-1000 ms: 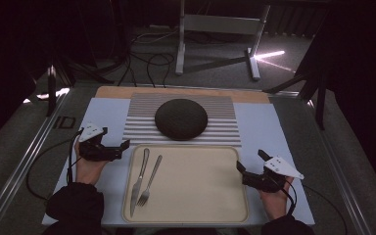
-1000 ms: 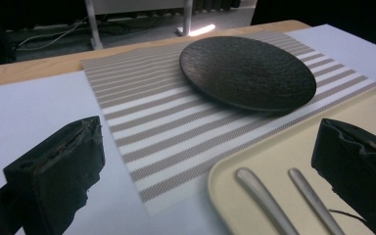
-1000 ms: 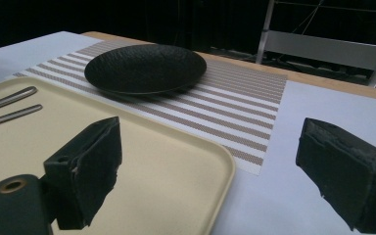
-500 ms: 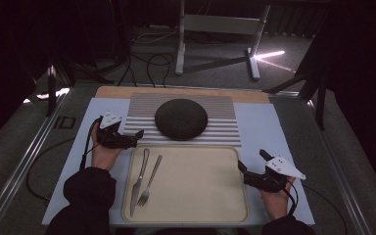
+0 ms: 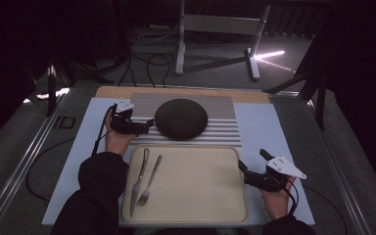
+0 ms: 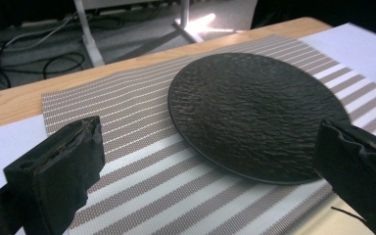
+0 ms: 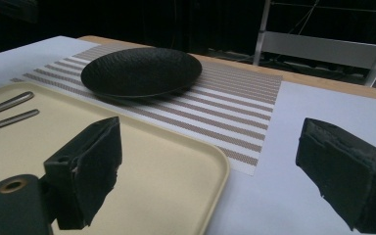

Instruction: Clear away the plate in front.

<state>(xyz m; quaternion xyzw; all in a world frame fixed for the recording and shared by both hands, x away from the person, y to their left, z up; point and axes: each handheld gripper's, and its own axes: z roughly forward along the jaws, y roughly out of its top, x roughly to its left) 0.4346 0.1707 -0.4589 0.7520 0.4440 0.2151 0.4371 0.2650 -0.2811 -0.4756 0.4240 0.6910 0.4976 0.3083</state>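
Note:
A dark round plate [image 5: 181, 119] rests on a striped placemat [image 5: 225, 128] at the back of the table. My left gripper [image 5: 147, 124] is open just left of the plate's rim, jaws pointing at it. In the left gripper view the plate [image 6: 254, 112] lies between and beyond the spread jaws. A beige tray [image 5: 196, 186] in front holds a knife [image 5: 139, 180] and a fork [image 5: 150, 182] at its left side. My right gripper [image 5: 247, 169] is open at the tray's right edge, holding nothing. The right gripper view shows the tray [image 7: 166, 161], the plate [image 7: 142, 71] and the cutlery handles [image 7: 7, 112].
A white sheet [image 5: 284, 137] covers the table under the mat and tray, with a wooden strip [image 5: 112, 91] along the far edge. Metal rails [image 5: 24, 161] run along the table's sides. Cables [image 5: 39, 171] trail from the grippers. A stand's legs [image 5: 215, 29] are on the floor behind.
My left gripper has moved forward and right, from beside the tray's upper left corner to the plate's left rim. The right gripper has barely shifted.

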